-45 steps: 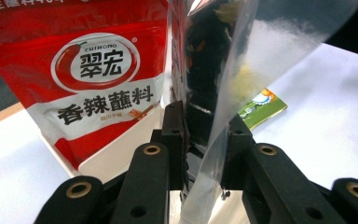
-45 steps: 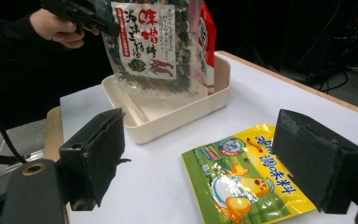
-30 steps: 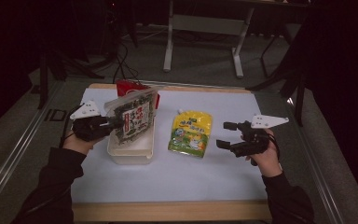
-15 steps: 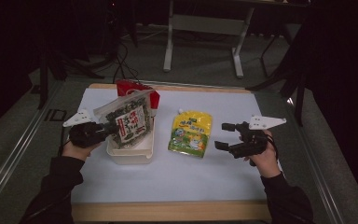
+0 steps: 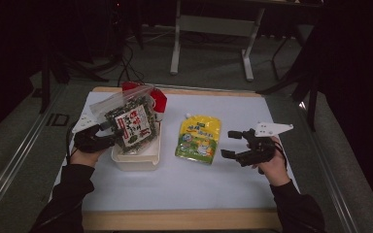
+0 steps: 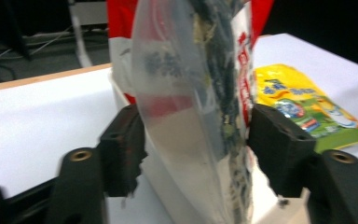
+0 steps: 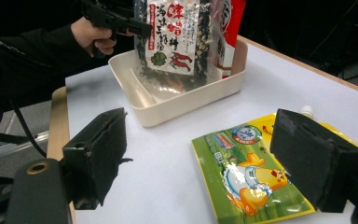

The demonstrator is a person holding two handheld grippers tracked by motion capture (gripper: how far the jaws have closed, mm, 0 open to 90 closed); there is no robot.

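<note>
I am at the release step: my left gripper has just been spreading its jaws around the clear plastic snack bag with dark contents and a red-and-white label, which stands between them in the left gripper view, the pads no longer pressing on its faces as far as I can tell. The bag stands tilted in the cream rectangular plastic tray, left of centre in the high view, leaning on a red packet behind it. My right gripper hovers at centre right with jaws spread and empty, beside the flat yellow-and-green spouted pouch lying on the white table mat. Next I judge I must draw the left gripper back without dragging the bag over. Compared with a second ago, the bag sits lower, down in the tray, and my left hand is lower too.
</note>
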